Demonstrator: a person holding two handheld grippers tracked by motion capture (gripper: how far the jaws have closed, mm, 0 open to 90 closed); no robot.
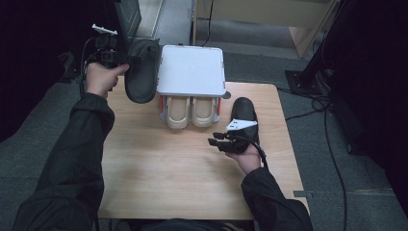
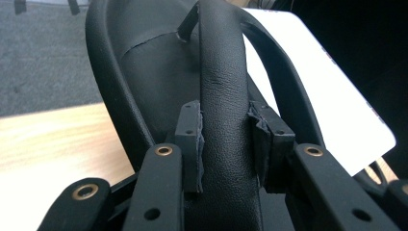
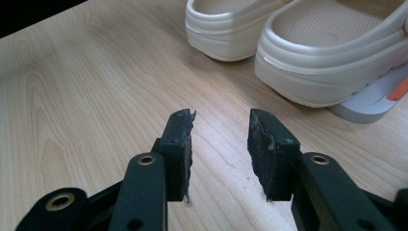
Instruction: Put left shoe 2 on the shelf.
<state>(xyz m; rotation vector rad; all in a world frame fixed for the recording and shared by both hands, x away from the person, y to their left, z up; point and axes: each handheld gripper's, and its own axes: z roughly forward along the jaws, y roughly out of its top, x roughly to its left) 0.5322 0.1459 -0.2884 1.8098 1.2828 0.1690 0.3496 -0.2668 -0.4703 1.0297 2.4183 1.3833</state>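
Observation:
My left gripper (image 1: 124, 60) is raised at the table's back left, shut on a black shoe (image 1: 142, 72). In the left gripper view, its pads (image 2: 188, 144) press both sides of the shoe's black leather band (image 2: 223, 96), and the shoe hangs tilted beside the white rack (image 1: 191, 70). My right gripper (image 1: 215, 139) hovers low over the wooden table (image 1: 168, 168), open, nothing between its jaws (image 3: 220, 144). A second black shoe (image 1: 243, 109) lies just behind the right hand.
Two cream clogs (image 1: 177, 113) (image 1: 206, 111) sit side by side under the white rack's top, heels toward me; in the right gripper view they lie just ahead of the jaws (image 3: 332, 53). Grey carpet and cables surround the table.

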